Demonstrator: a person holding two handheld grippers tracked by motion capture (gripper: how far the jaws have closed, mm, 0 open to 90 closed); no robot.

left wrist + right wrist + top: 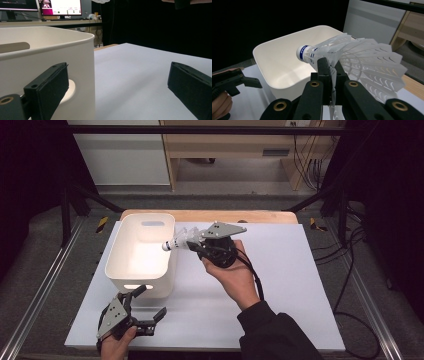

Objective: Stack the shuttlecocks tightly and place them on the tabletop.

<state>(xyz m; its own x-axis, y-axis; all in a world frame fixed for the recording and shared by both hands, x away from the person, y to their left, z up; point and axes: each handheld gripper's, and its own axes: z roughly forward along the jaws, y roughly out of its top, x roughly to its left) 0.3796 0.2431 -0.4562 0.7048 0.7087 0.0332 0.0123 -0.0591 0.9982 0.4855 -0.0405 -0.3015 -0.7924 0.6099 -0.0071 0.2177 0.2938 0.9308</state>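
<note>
Right gripper (329,72) clamped on shuttlecock (352,57) skirt (thin grip) may drop it short of bin (142,251) at 9 o'clock; left gripper (145,307) jaws apart.

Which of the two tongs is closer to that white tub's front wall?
The left. The left tongs sit open right beside the white tub at its front wall, one pad by the handle slot. The right tongs hold a shuttlecock over the tub's far right rim.

Bin (141,251) blocks left; sheet (280,270) right free.
</note>
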